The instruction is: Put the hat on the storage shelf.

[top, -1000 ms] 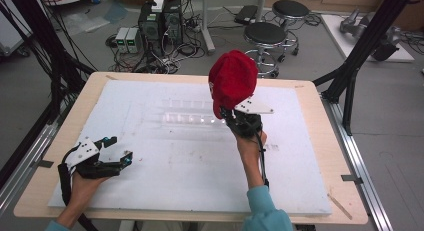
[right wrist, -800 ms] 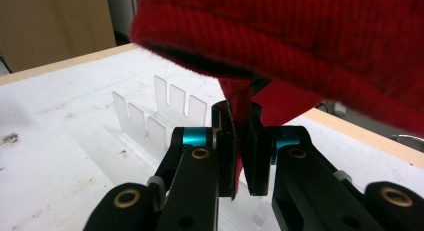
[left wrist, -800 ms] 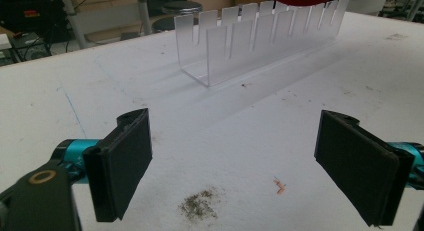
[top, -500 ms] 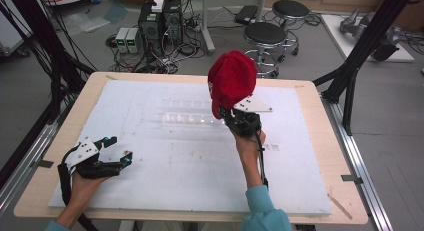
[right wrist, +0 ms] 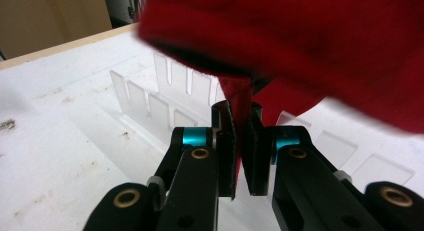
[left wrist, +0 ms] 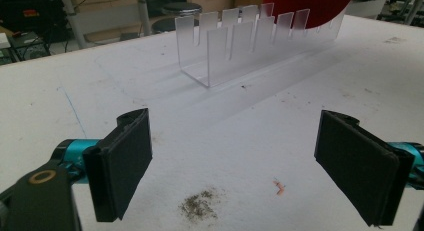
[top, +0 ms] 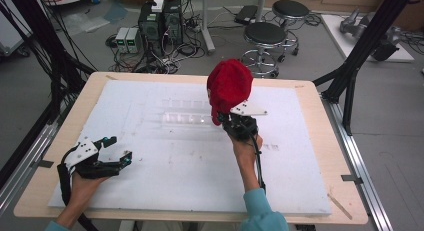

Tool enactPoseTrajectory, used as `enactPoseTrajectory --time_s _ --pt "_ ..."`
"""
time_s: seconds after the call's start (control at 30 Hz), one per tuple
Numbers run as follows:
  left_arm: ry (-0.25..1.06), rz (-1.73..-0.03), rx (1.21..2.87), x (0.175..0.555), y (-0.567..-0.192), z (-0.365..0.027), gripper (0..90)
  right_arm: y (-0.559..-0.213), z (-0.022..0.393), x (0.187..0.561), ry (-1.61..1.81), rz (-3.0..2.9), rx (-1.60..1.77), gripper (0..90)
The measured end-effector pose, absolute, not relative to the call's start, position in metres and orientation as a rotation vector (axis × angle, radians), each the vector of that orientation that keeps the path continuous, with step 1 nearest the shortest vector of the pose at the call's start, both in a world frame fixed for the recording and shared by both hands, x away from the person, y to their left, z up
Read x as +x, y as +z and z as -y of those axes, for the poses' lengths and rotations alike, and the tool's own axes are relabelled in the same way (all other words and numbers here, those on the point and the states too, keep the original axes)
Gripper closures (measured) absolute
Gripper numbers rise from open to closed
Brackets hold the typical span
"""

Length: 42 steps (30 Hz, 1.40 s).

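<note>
Grey workshop floor surrounds your table: two round stools (top: pixel 272 35) stand beyond the far edge, a cluster of computer boxes and tangled cables (top: pixel 160 26) sits further left, and black frame struts rise at both sides. Your work surface is a wooden table (top: pixel 320 116) covered by a white board (top: pixel 175 166) that carries scuffs, a smear of dark dust and a small red fleck near your left hand.

Your right gripper (top: pixel 234 122) is raised over the middle of the board, jaws pointing up and away from you, and they are clamped tight on a fold at the lower edge of a red cloth cap (top: pixel 229 86). In the right gripper view you see that red fabric (right wrist: pixel 300 46) pinched between the two black pads, the rest of the cap bulging above and to the right, off the board.

Just behind and below the cap lies a clear plastic rack (top: pixel 185 116), a long slotted tray resting flat on the board; from the left gripper view its upright tabs (left wrist: pixel 255 41) stand in two rows, with the cap's red edge showing above its far end.

Your left gripper (top: pixel 114 152) rests low near the front left corner of the board, well apart from the rack. Its jaws are spread wide with nothing between the pads.
</note>
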<state>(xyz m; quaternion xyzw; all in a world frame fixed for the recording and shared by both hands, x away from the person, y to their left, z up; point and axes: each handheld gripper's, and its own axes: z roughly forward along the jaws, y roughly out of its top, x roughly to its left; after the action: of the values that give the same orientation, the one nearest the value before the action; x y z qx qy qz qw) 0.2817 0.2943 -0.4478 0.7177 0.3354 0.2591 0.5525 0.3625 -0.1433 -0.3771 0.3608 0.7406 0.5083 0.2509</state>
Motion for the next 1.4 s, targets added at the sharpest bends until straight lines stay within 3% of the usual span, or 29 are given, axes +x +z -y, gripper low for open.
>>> enactPoseTrajectory --time_s 0.4,0.43,0.5,0.57,0.7,0.73,1.17,1.4 --pt "0.610 -0.807 1.690 0.282 -0.448 -0.295 15.7 -0.383 0.143 0.365 1.398 -2.021 1.000 83.5" --pt "0.608 -0.810 1.688 0.282 -0.448 -0.295 15.7 -0.383 0.143 0.365 1.393 -2.018 1.001 77.7" --pt "0.609 -0.814 1.684 0.282 -0.448 -0.296 15.7 -0.383 0.142 0.365 1.359 -1.991 1.015 55.9" --pt "0.609 -0.812 1.684 0.282 -0.448 -0.296 15.7 -0.382 0.143 0.364 1.355 -1.989 1.031 46.1" --pt "0.611 -0.811 1.683 0.282 -0.448 -0.295 15.7 -0.379 0.151 0.356 1.328 -1.970 1.102 15.8" --pt "0.611 -0.811 1.683 0.282 -0.448 -0.296 15.7 -0.378 0.153 0.354 1.325 -1.969 1.107 12.4" --pt "0.642 -0.816 1.626 0.278 -0.449 -0.298 15.7 -0.386 0.215 0.280 1.374 -1.879 1.005 9.5" --pt "0.664 -0.820 1.618 0.276 -0.449 -0.297 15.7 -0.413 0.247 0.251 1.472 -1.772 0.932 9.5"
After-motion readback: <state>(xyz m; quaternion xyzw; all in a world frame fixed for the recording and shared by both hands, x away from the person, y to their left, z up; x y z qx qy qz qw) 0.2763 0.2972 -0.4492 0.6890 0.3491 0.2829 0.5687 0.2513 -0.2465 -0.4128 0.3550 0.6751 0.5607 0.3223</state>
